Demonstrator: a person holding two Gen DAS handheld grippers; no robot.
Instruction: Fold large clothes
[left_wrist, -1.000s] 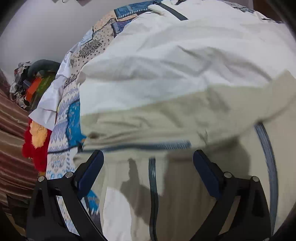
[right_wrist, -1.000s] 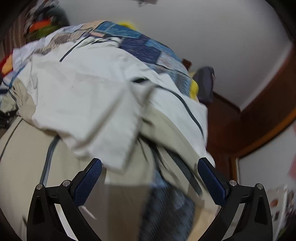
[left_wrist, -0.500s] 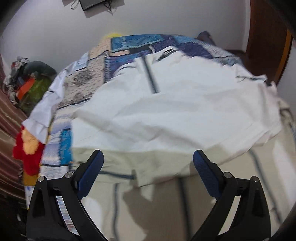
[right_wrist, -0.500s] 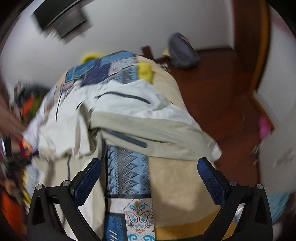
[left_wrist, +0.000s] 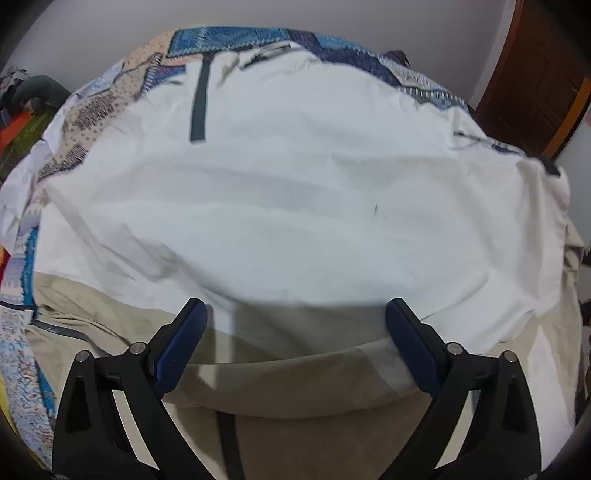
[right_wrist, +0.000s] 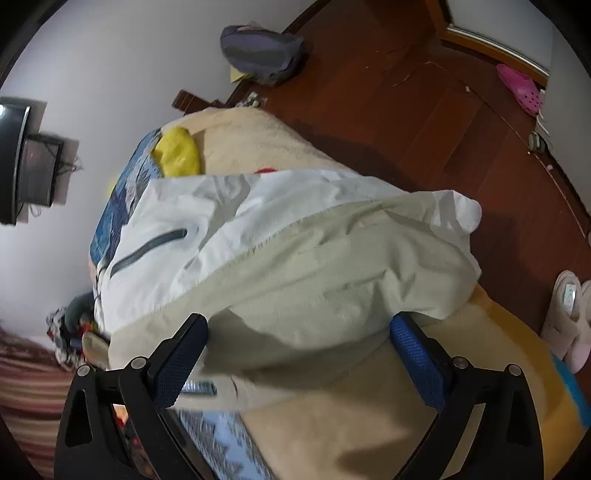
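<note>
A large white and beige jacket (left_wrist: 295, 206) with dark zips lies spread over a bed. Its white panel covers the middle and its beige part (left_wrist: 303, 391) lies nearest me. My left gripper (left_wrist: 295, 325) is open and empty, just above the seam between white and beige. In the right wrist view the same jacket (right_wrist: 295, 258) is heaped at the bed's edge, beige over white. My right gripper (right_wrist: 299, 332) is open and empty, its fingers wide on either side of the beige bulge.
A blue patterned quilt (left_wrist: 236, 40) covers the bed under the jacket. A yellow item (right_wrist: 177, 155) lies at the bed's far end. Wooden floor (right_wrist: 424, 110) holds a grey bag (right_wrist: 262, 51), a pink clog (right_wrist: 517, 85) and pale slippers (right_wrist: 565, 317). A clothes pile (left_wrist: 22, 110) sits left.
Both grippers stay open. The left view has moved in closer over the white panel. The right view has swung round and now looks across the jacket's heaped edge toward the floor.
</note>
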